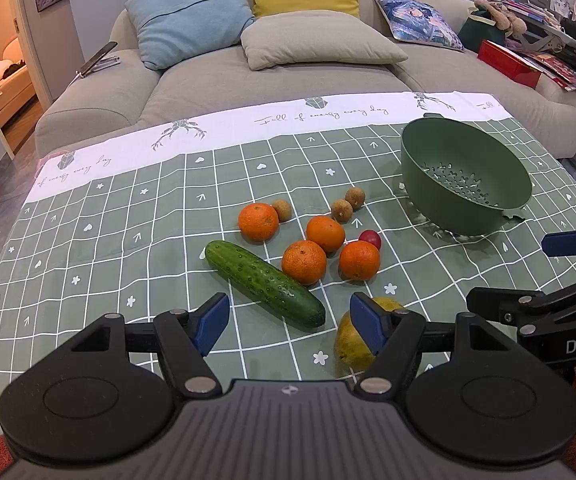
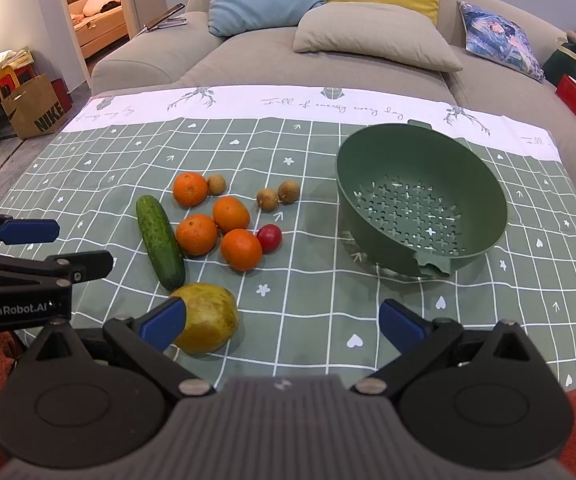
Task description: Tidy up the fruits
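Oranges [image 2: 223, 224] clustered beside cucumber [image 2: 159, 242]; colander [image 2: 420, 200] apart; both grippers' fingers [image 1: 211, 322] spread, empty.

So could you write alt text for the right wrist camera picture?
An open right gripper hovers over a green checked tablecloth. Ahead lie four oranges, a cucumber, a pear, a red fruit and three small brown fruits, beside an empty green colander.
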A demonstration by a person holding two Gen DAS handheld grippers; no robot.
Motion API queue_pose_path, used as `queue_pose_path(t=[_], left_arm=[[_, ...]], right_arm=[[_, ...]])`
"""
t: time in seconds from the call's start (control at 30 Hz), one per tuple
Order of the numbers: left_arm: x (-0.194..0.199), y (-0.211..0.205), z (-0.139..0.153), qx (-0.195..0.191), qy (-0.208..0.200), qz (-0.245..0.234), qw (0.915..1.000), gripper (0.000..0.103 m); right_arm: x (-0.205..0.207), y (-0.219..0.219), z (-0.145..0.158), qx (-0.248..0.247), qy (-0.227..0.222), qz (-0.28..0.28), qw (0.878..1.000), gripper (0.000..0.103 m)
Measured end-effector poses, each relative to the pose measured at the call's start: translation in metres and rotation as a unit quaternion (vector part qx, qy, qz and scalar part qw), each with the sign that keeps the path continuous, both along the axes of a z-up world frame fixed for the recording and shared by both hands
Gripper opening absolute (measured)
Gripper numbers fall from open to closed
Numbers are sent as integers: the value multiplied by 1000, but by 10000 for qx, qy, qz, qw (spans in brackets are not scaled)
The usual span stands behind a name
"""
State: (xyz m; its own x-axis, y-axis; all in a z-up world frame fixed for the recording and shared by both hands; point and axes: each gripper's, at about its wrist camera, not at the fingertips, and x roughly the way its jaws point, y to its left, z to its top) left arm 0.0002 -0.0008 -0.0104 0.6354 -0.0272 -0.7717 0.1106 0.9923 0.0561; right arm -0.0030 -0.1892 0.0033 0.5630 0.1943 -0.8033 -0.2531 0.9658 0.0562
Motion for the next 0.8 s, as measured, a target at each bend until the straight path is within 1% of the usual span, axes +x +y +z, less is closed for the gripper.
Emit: queue_pose_path(t=[0.8], left_arm=[[0, 1, 0, -7, 8, 2, 10000, 81]], right_arm=[[-1, 3, -2, -20, 37, 28, 10000, 98]])
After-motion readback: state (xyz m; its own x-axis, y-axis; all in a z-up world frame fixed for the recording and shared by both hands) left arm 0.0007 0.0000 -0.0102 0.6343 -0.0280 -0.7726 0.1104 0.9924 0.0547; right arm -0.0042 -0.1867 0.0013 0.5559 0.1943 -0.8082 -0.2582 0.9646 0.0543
